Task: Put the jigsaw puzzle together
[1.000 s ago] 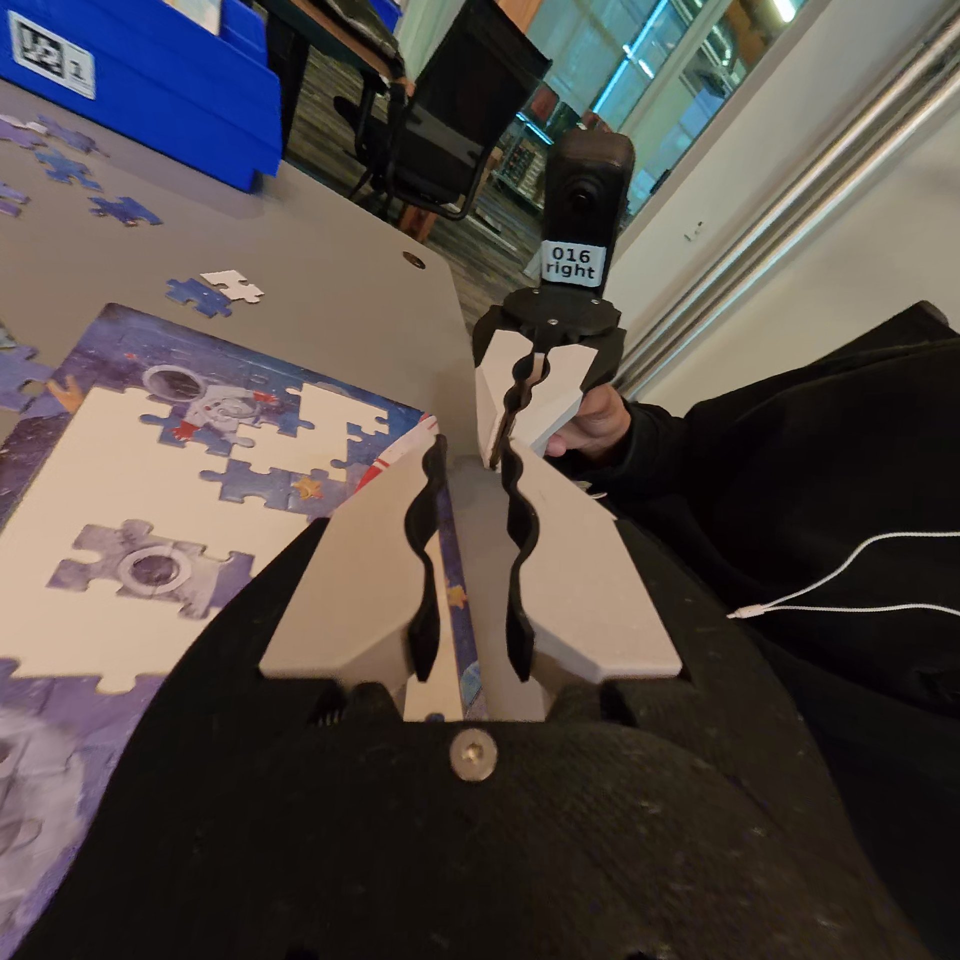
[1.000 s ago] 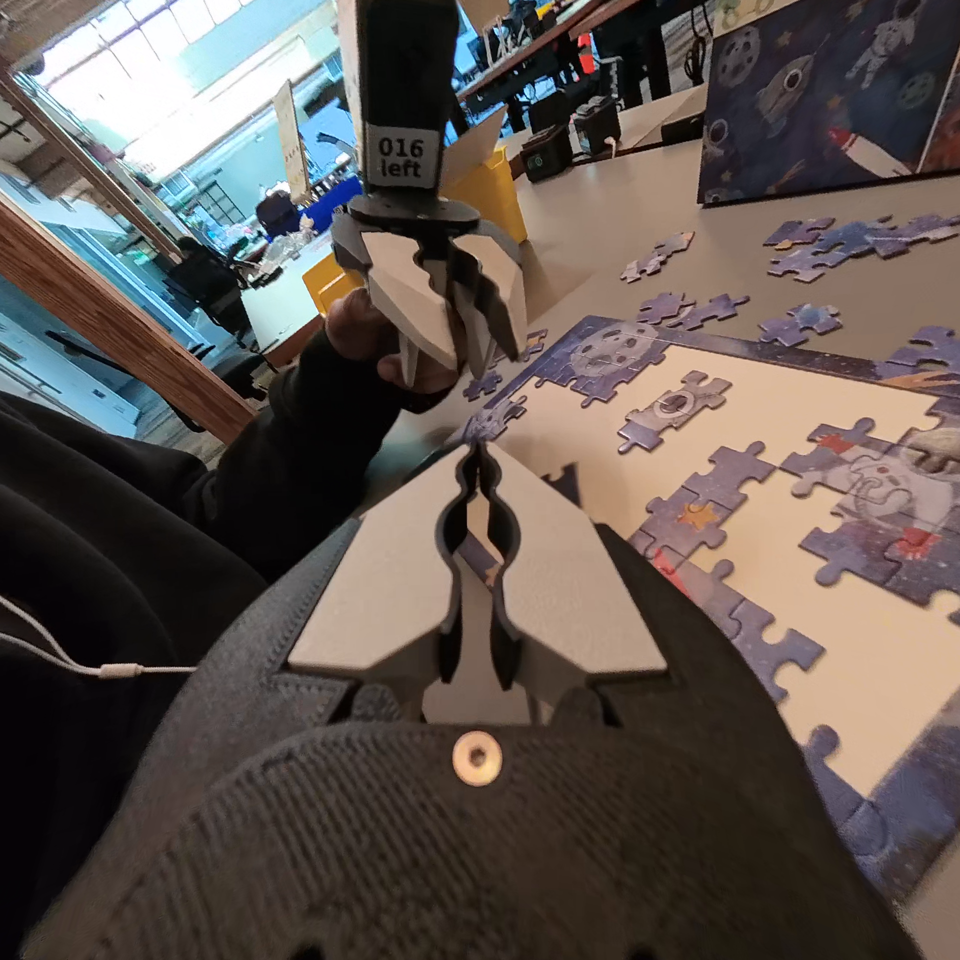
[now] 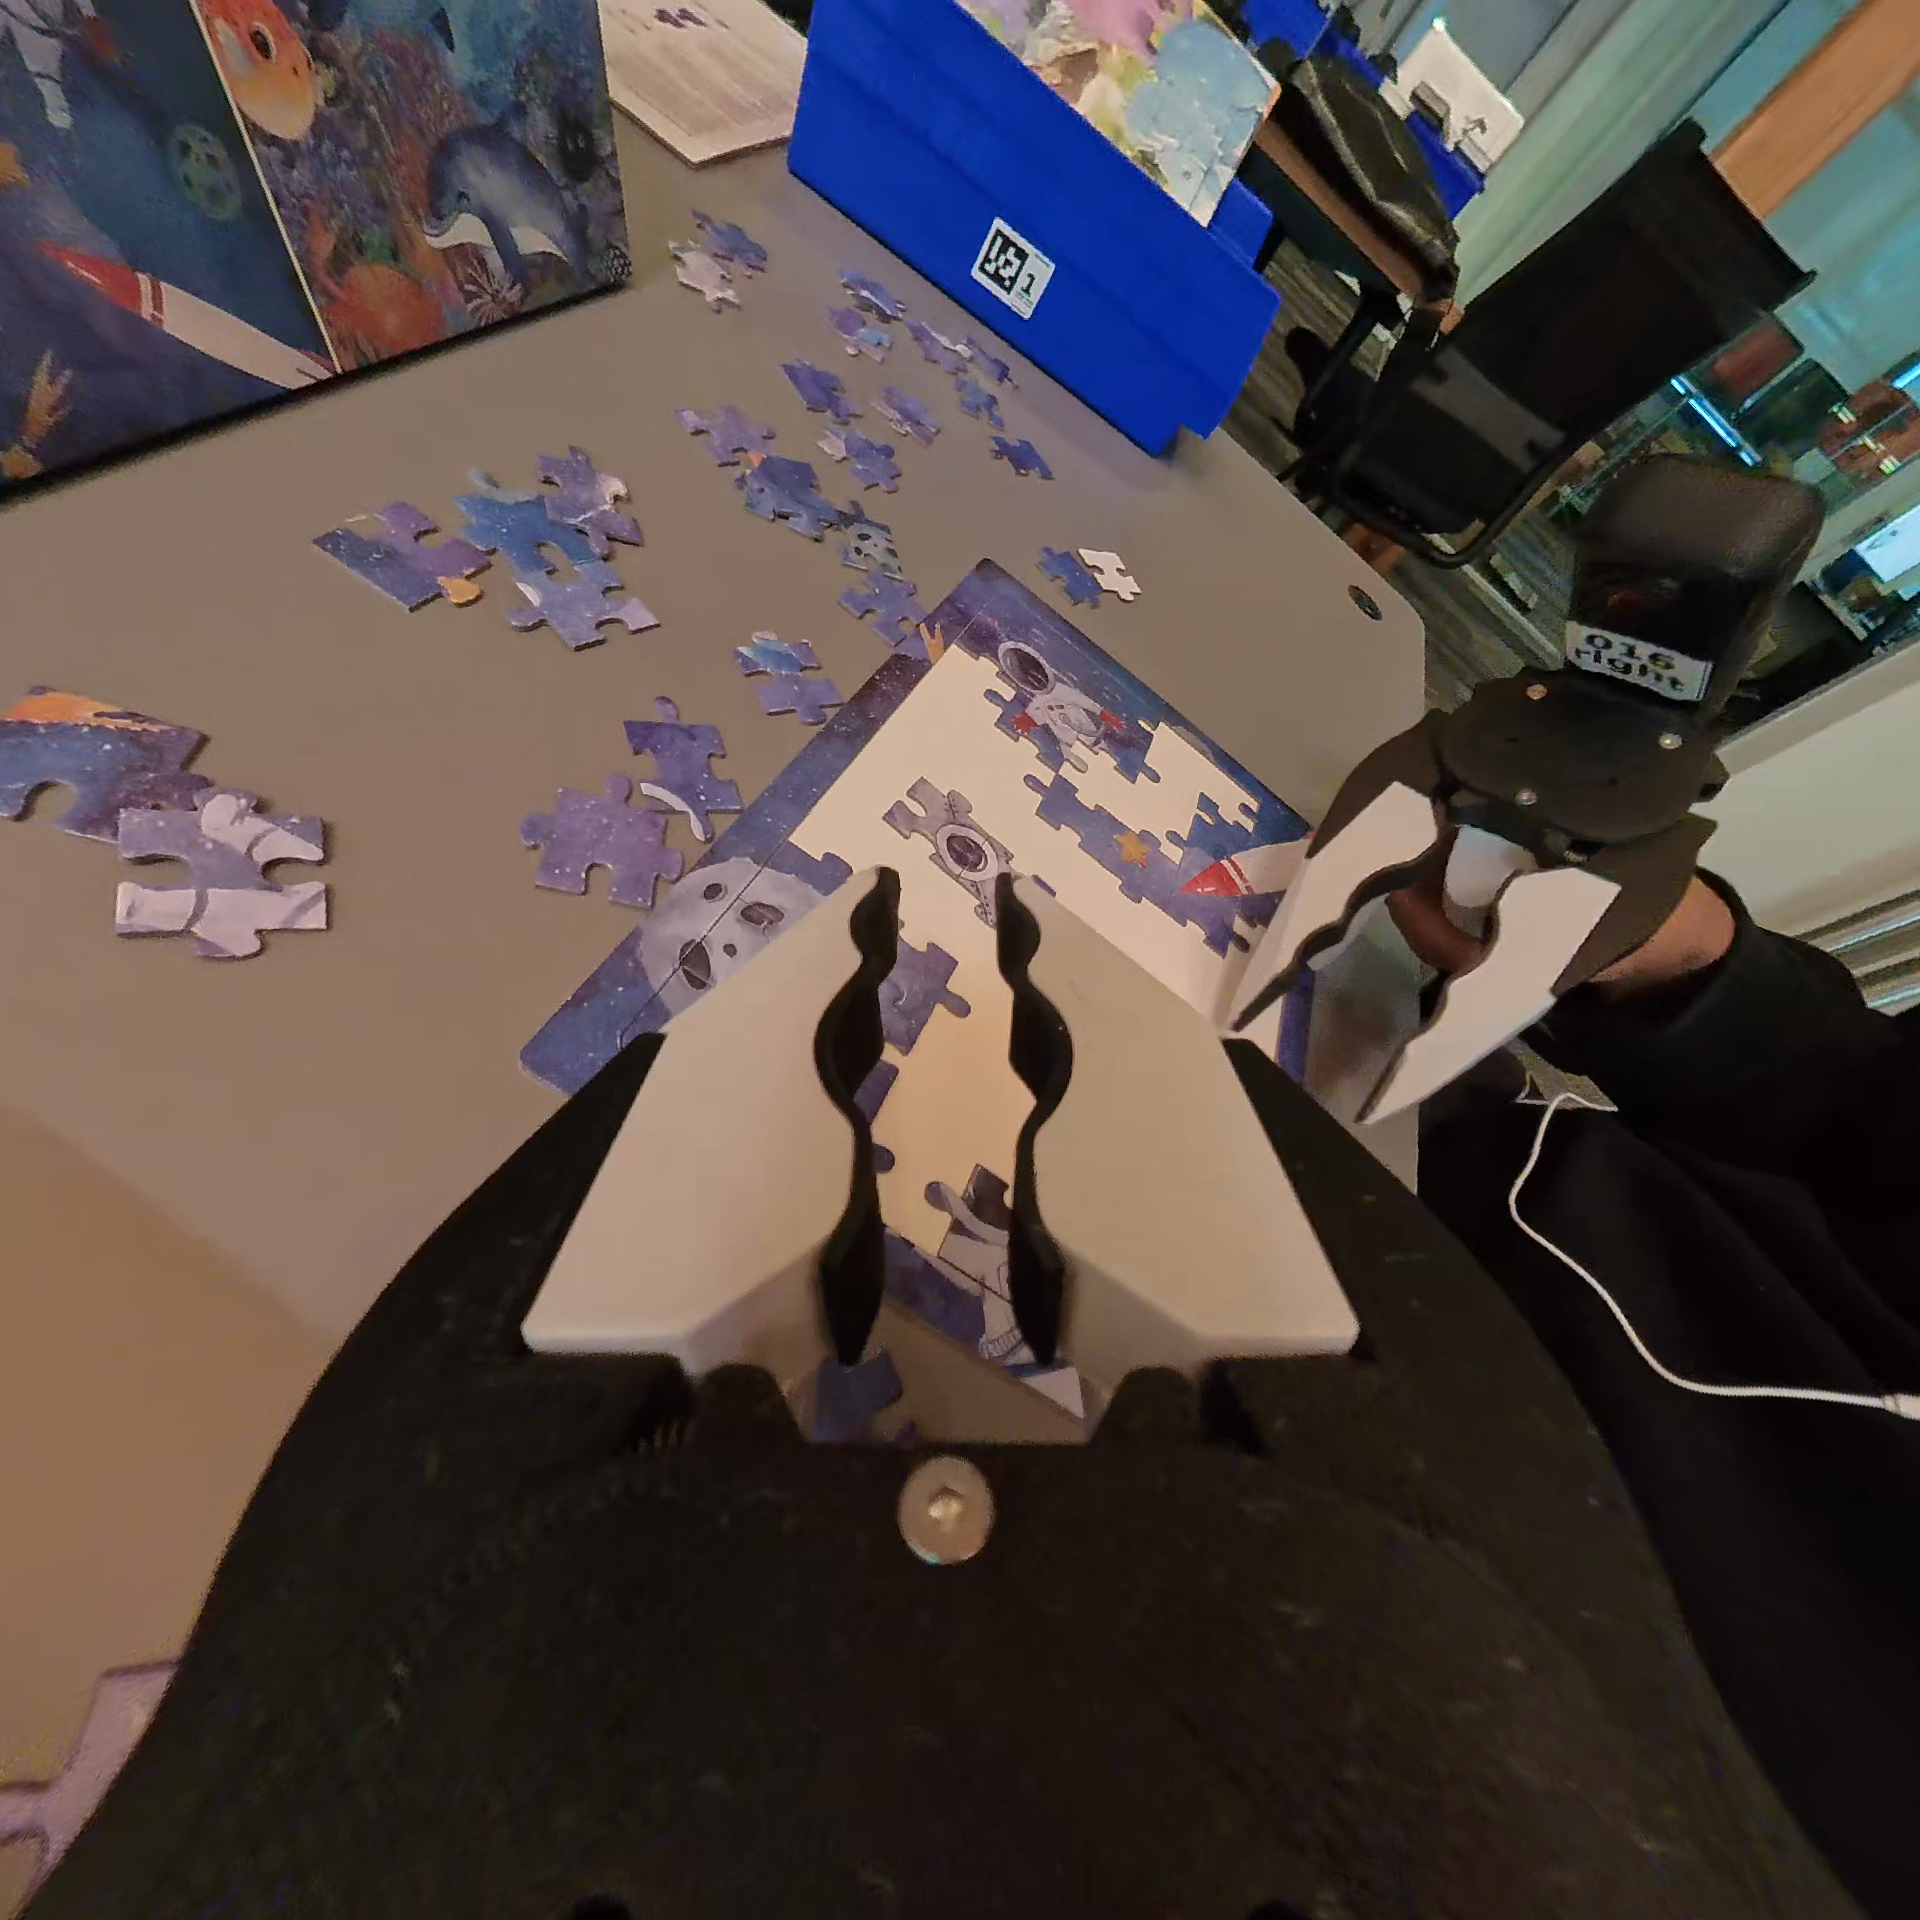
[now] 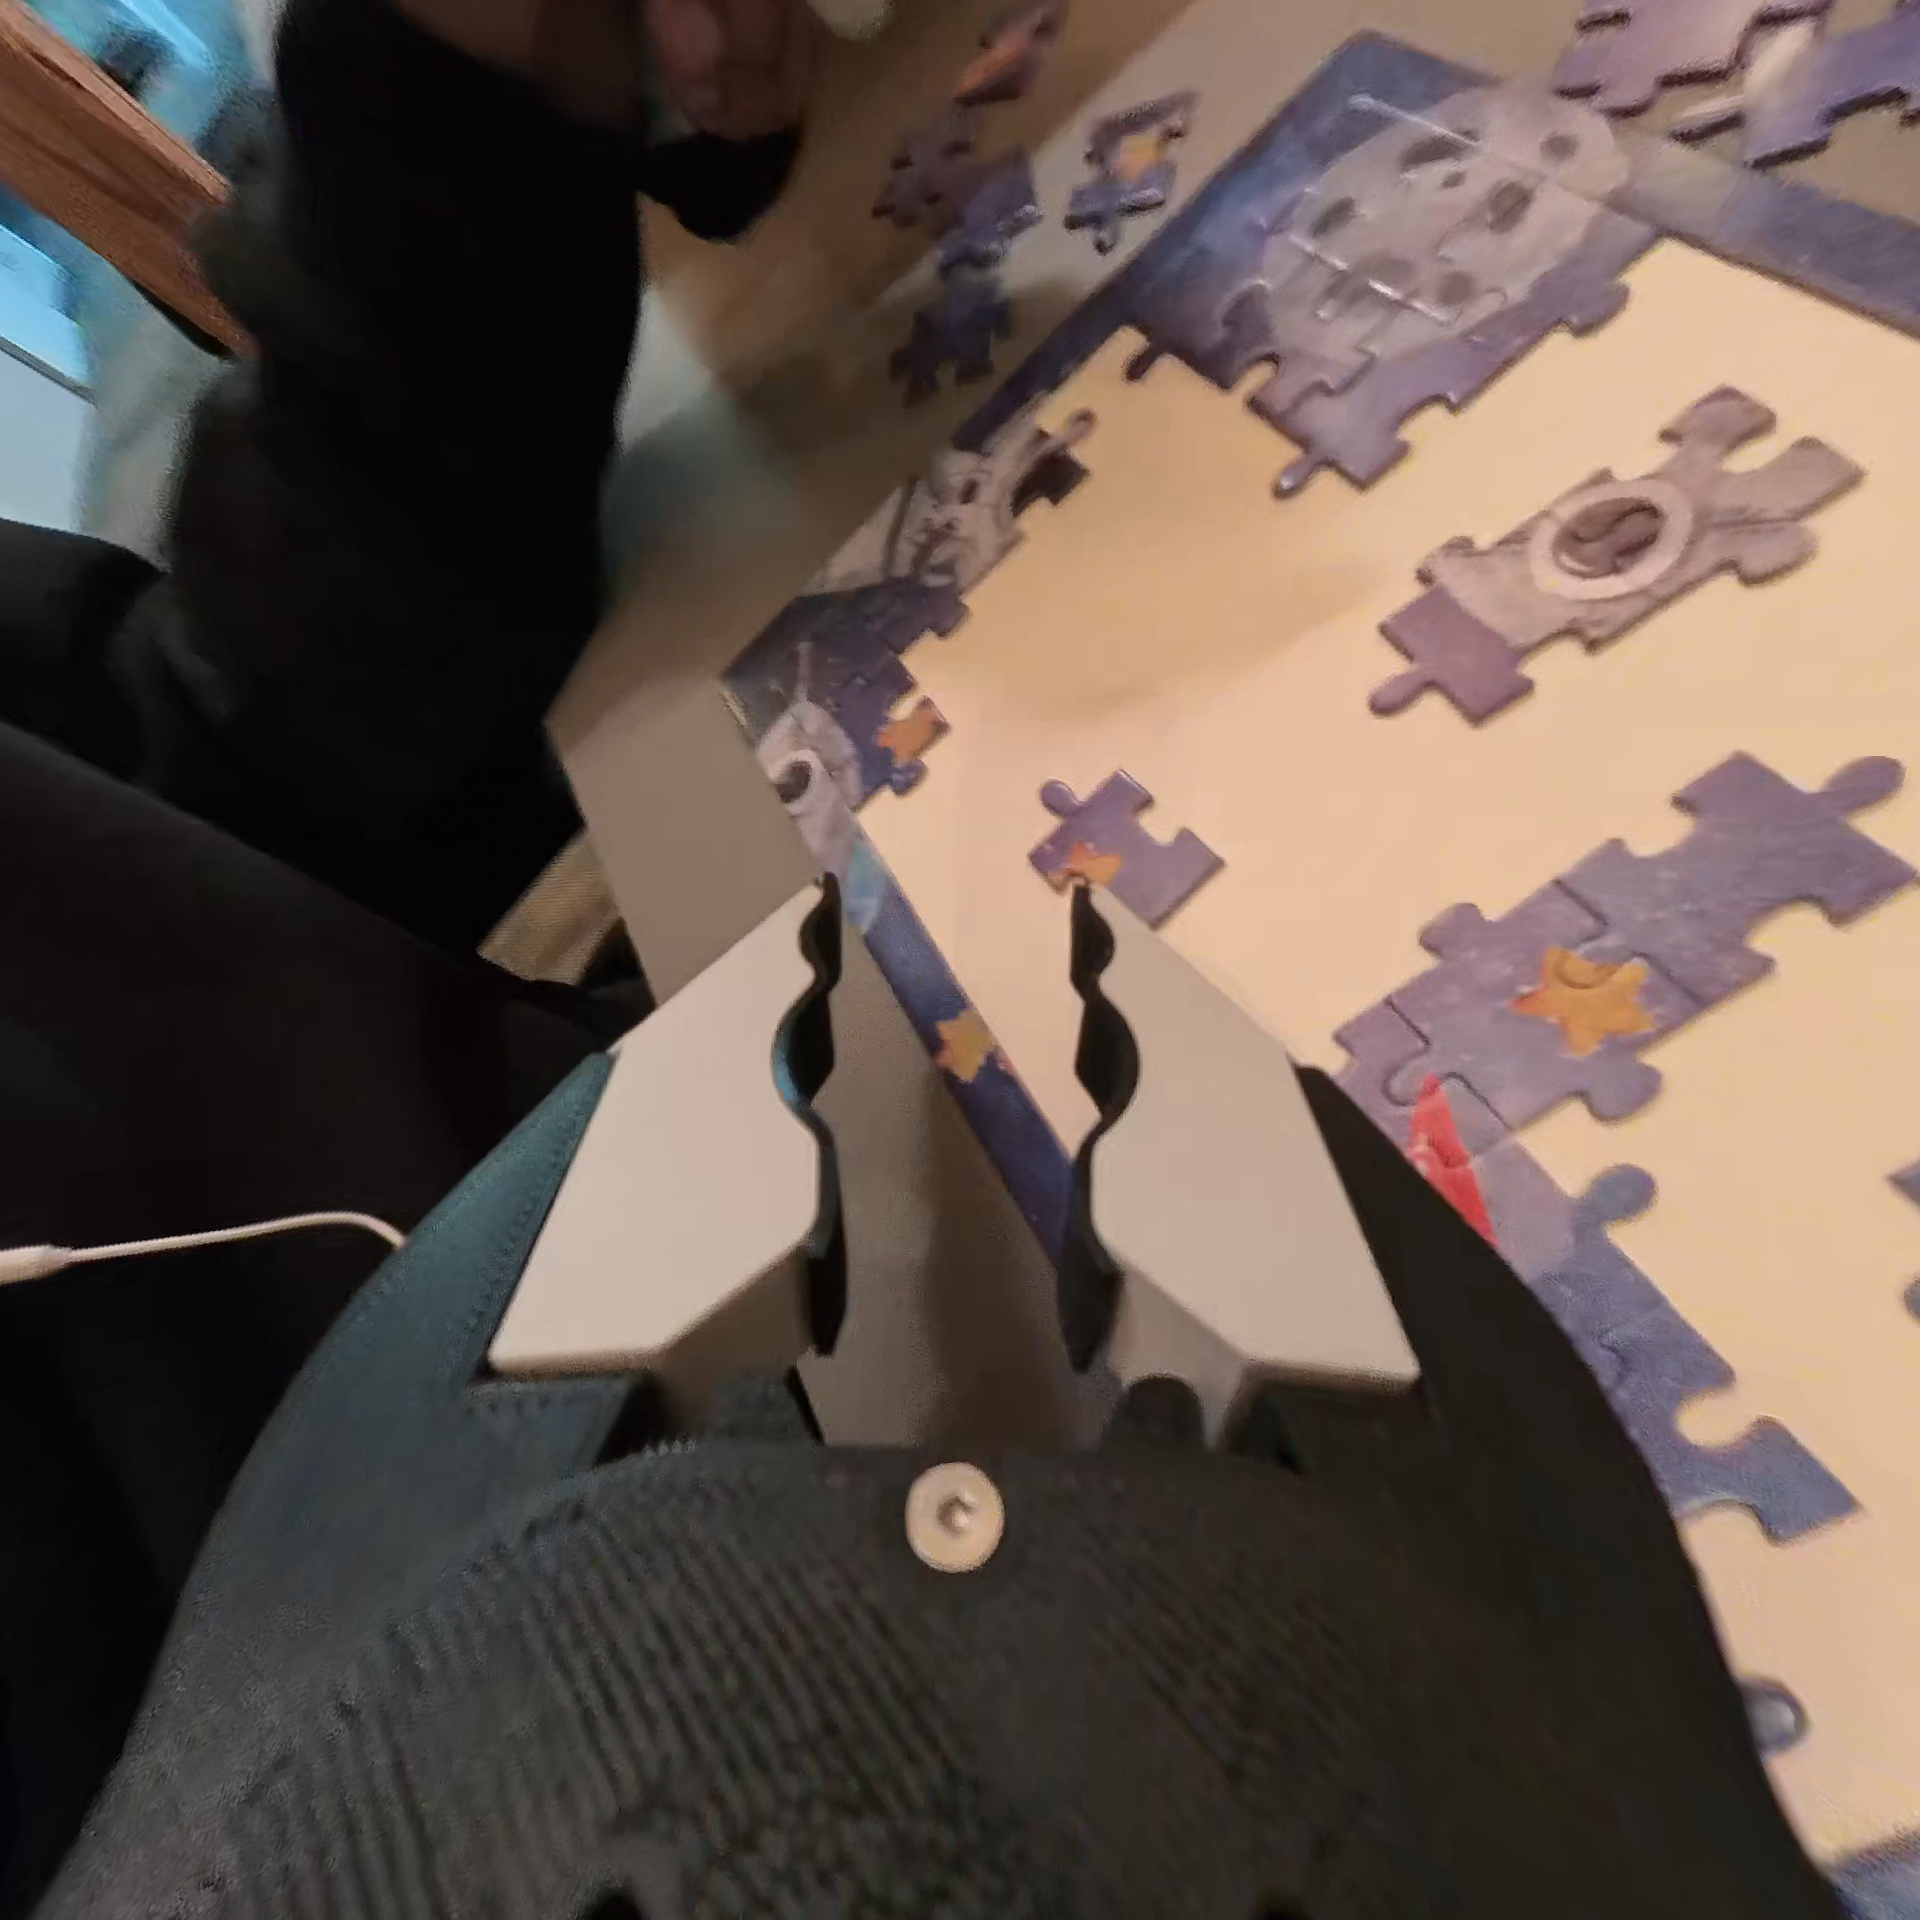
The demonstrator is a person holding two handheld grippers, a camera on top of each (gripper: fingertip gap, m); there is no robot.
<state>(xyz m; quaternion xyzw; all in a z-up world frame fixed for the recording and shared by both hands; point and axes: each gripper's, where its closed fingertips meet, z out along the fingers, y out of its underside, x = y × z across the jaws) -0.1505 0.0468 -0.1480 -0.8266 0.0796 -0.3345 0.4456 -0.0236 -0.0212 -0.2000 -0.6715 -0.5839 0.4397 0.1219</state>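
Left claw [image 3: 940,894]: narrow, bare, over puzzle board [image 3: 914,727] | right claw [image 4: 951,904]: wide, bare; loose piece [image 4: 1127,847] at 1 o'clock | counter [image 3: 312,987]

your open left gripper [image 3: 940,894] has bare cream board [image 3: 935,717] ahead. loose pieces [image 3: 613,831] crowd the table [image 3: 312,1039] to its left; the blue bin [image 3: 1018,197] and picture boxes [image 3: 312,177] wall off the far side. the right gripper [image 3: 1309,1060] blocks the board's right edge.
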